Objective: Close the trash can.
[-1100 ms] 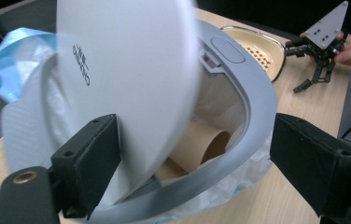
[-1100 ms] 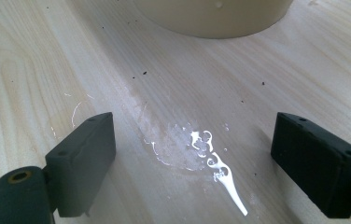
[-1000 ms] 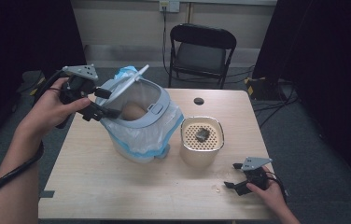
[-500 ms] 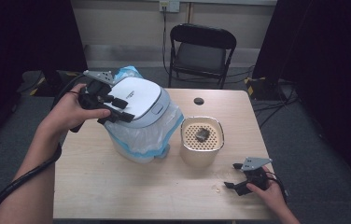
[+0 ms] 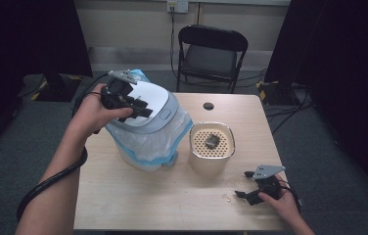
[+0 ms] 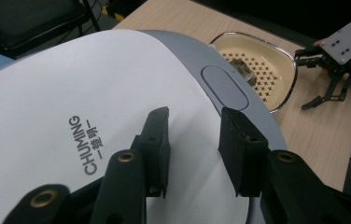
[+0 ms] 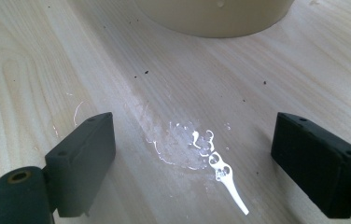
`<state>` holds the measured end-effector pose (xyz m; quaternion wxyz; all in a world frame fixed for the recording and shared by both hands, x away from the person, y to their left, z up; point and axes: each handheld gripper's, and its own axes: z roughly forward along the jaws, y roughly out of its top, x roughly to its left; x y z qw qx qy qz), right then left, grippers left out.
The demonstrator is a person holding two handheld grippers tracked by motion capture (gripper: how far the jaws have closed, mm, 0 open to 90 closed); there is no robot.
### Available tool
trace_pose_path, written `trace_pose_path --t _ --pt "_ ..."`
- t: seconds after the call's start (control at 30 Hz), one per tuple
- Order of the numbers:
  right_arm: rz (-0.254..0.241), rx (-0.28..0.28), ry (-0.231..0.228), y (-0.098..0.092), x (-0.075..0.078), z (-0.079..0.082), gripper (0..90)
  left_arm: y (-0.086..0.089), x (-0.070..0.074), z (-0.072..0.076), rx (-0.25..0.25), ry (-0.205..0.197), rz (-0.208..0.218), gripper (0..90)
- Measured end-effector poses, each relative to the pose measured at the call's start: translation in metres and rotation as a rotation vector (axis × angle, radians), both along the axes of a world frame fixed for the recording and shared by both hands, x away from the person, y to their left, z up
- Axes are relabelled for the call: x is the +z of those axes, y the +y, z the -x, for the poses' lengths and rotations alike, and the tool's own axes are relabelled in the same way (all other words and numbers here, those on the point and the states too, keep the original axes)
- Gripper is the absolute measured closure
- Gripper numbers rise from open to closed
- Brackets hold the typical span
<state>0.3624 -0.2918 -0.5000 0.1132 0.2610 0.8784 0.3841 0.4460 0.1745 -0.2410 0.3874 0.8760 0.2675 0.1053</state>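
The lid (image 5: 145, 105) of the bin (image 5: 148, 139) was tipped up a moment ago, and now it lies flat and shut on top of the bin. The bin stands on the left part of the desk (image 5: 138, 196), with a blue and white bag (image 5: 177, 132) hanging out under the lid. The left gripper (image 5: 140, 108) has moved down and over with the lid. Its jaws have come closer together, and in the left gripper view the left gripper (image 6: 194, 135) rests on the white top of the lid (image 6: 71, 93) with nothing caught between the jaws. The cream pot (image 5: 211, 147) with the holey insert stands just beside the bin, same as before, with a dark lump inside it. The right gripper (image 5: 243, 193) has not moved. It sits low on the desk near the front right corner, jaws wide apart and holding nothing. In the right gripper view a small wet splash (image 7: 197, 149) shines on the desk (image 7: 33, 56) between the jaws.
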Motion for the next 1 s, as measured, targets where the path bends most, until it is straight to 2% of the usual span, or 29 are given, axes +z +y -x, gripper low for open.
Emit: trace_pose_path --t 0.1,0.13,0.2,0.23,0.27,0.3,0.37,0.4,0.43,0.47,0.6,0.73,0.77,0.87,0.9,1.0 --pt "0.003 -0.001 -0.002 0.0 0.0 0.0 13.4 -0.004 0.0 0.0 0.008 -0.008 -0.012 63.9" --pt "0.002 -0.001 -0.001 0.0 0.0 0.0 13.4 -0.005 0.002 0.001 -0.005 -0.014 -0.039 63.7" --pt "0.001 0.0 0.0 0.0 0.0 0.0 13.4 -0.008 0.003 0.002 -0.007 -0.01 -0.045 59.0" --pt "0.0 0.0 0.0 0.0 0.0 0.0 13.4 -0.008 0.003 0.003 0.011 -0.011 -0.039 55.5" --pt "0.001 0.0 0.0 0.0 0.0 0.0 13.4 -0.008 0.002 0.003 0.041 -0.016 -0.046 46.2" --pt "0.0 0.0 0.0 0.0 0.0 0.0 13.4 -0.007 0.002 0.005 0.048 -0.019 -0.049 36.7" --pt "0.002 -0.001 -0.001 0.0 0.0 0.0 13.4 -0.003 0.0 0.009 0.041 -0.014 -0.015 33.8" --pt "0.0 0.0 0.0 0.0 0.0 0.0 13.4 0.001 0.0 0.015 0.061 -0.023 -0.02 27.8" --pt "0.0 0.0 0.0 0.0 0.0 0.0 13.4 0.001 0.0 0.015 0.061 -0.023 -0.02 25.5" --pt "0.0 0.0 0.0 0.0 0.0 0.0 13.4 0.005 0.001 0.018 0.059 -0.026 -0.023 25.5" --pt "0.0 0.0 0.0 0.0 0.0 0.0 13.3 0.024 0.003 0.035 0.064 -0.028 0.044 21.7" --pt "0.0 0.0 0.0 0.0 0.0 0.0 13.4 0.039 0.0 0.05 0.075 -0.02 0.066 19.1" --pt "0.0 -0.001 -0.002 0.0 0.0 0.0 13.4 0.042 -0.002 0.054 0.075 -0.018 0.079 18.9" --pt "-0.001 -0.001 -0.001 0.0 0.0 0.0 13.3 0.053 -0.008 0.064 0.092 -0.019 0.081 18.9" --pt "0.0 -0.001 -0.001 0.0 0.0 0.0 13.4 0.059 -0.014 0.07 0.098 -0.018 0.087 18.9" --pt "0.0 -0.001 -0.001 0.0 0.0 0.0 13.4 0.065 -0.024 0.077 0.097 -0.011 0.096 18.5"
